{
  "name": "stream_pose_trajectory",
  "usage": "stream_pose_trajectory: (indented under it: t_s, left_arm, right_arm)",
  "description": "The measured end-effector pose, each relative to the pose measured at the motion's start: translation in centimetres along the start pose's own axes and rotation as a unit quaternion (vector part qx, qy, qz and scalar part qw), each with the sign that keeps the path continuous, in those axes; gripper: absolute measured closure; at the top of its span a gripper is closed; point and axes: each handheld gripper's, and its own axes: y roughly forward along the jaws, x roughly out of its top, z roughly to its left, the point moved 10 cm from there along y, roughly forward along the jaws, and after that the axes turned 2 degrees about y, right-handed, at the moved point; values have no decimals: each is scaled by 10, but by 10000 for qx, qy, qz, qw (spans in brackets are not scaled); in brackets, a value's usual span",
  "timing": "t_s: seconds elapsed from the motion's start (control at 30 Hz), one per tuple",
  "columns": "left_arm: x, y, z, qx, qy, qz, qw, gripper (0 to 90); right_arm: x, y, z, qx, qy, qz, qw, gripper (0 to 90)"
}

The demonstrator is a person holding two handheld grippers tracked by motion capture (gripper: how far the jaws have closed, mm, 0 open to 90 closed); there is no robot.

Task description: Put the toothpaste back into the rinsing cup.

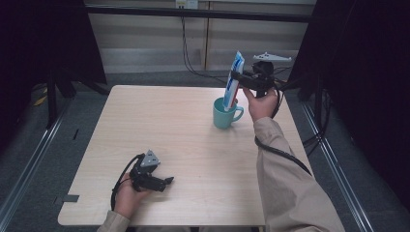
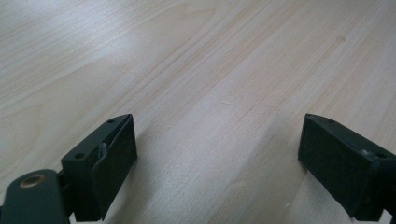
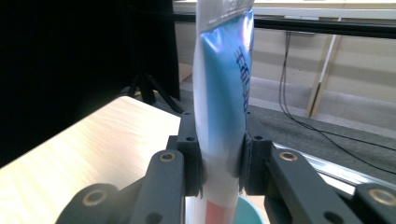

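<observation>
A blue and white toothpaste tube (image 1: 234, 80) stands nearly upright, its lower end inside a teal mug (image 1: 225, 114) at the table's far right. My right gripper (image 1: 237, 77) is shut on the tube above the mug's rim. In the right gripper view both pads press the tube (image 3: 223, 102) from either side, and the mug's rim (image 3: 250, 212) peeks out below. My left gripper (image 1: 167, 181) rests near the table's front left edge, pointing right. Its jaws stand wide apart in the left gripper view (image 2: 217, 154), with nothing but bare wood between them.
The light wooden table (image 1: 159, 125) has dark floor and metal rails around it. Black stands and a dark curtain flank the far corners. Cables hang down the back wall behind the mug.
</observation>
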Motion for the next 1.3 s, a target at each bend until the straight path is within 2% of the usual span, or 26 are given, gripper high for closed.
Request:
stream_pose_trajectory:
  t_s: [0.13,0.37,0.5,0.6,0.93,1.17,1.3]
  left_arm:
    - [0,0,0,0,1,1,10000,113]
    - [0,0,0,0,1,0,10000,113]
    - [0,0,0,-3,1,0,10000,113]
    - [0,0,0,-1,3,-2,10000,113]
    - [0,0,0,-1,-1,-2,10000,112]
    - [0,0,0,-1,1,0,10000,113]
    - [0,0,0,1,1,-1,10000,113]
  right_arm:
    - [1,3,-4,-76,34,-41,10000,744]
    - [1,11,-10,-215,-56,7,9998,743]
    - [-7,18,-11,-296,-101,77,9995,743]
    - [-16,23,-9,-251,-32,100,9996,742]
    - [-39,40,-7,-266,-69,237,9993,740]
    - [-47,44,-10,-310,-98,297,9990,740]
    - [-51,45,-11,-323,-14,279,9991,739]
